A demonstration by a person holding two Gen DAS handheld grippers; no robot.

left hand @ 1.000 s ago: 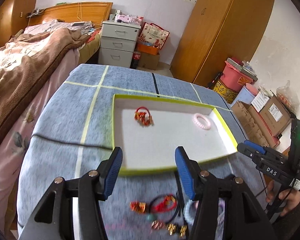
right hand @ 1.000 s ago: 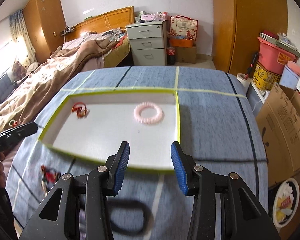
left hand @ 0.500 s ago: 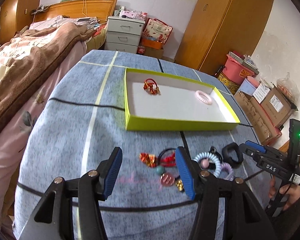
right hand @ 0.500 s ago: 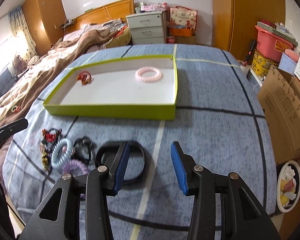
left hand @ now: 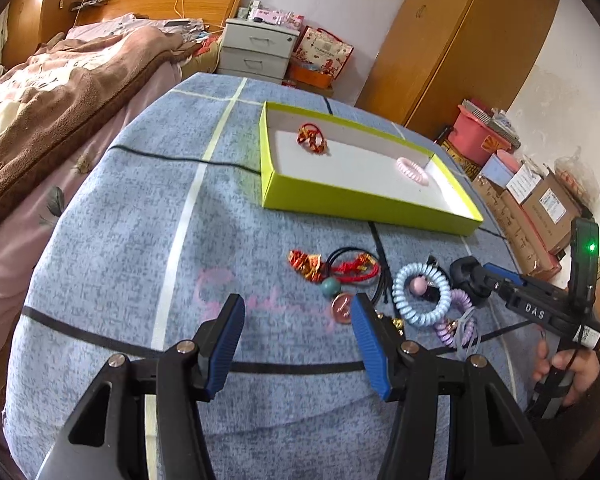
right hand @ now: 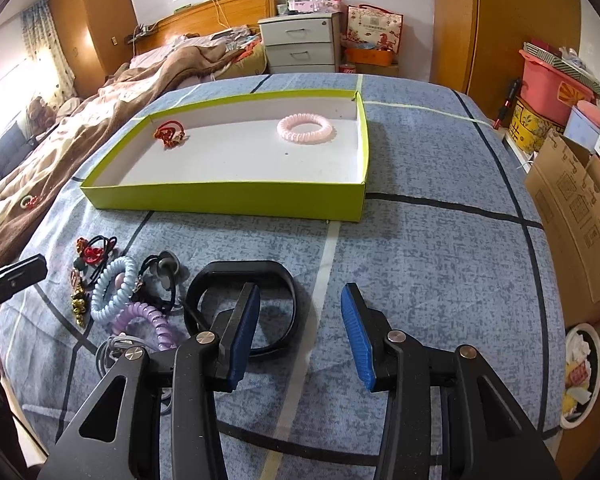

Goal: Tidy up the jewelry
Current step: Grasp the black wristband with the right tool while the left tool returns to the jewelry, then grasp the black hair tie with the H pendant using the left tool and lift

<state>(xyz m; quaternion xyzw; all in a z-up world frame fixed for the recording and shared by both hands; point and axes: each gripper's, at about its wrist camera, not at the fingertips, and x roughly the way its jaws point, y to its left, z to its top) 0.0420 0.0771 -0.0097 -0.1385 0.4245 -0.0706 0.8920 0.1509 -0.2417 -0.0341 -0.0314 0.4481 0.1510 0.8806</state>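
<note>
A lime tray on the blue cloth holds a red hair tie and a pink coil band. Nearer lies a jewelry pile with a light-blue coil, a purple coil and a black band. My right gripper hangs low over the black band. Its jaws are closing, and the band's right edge lies between them with no pad touching it. My left gripper is open over bare cloth, left of the pile.
A bed with a brown blanket runs along the left. Behind the table stand a nightstand and a wardrobe. Cardboard boxes, a pink bin and a plate crowd the floor on the right.
Both grippers drew back from over the tray toward the near pile and sank. The black band now lies under the right gripper's left finger.
</note>
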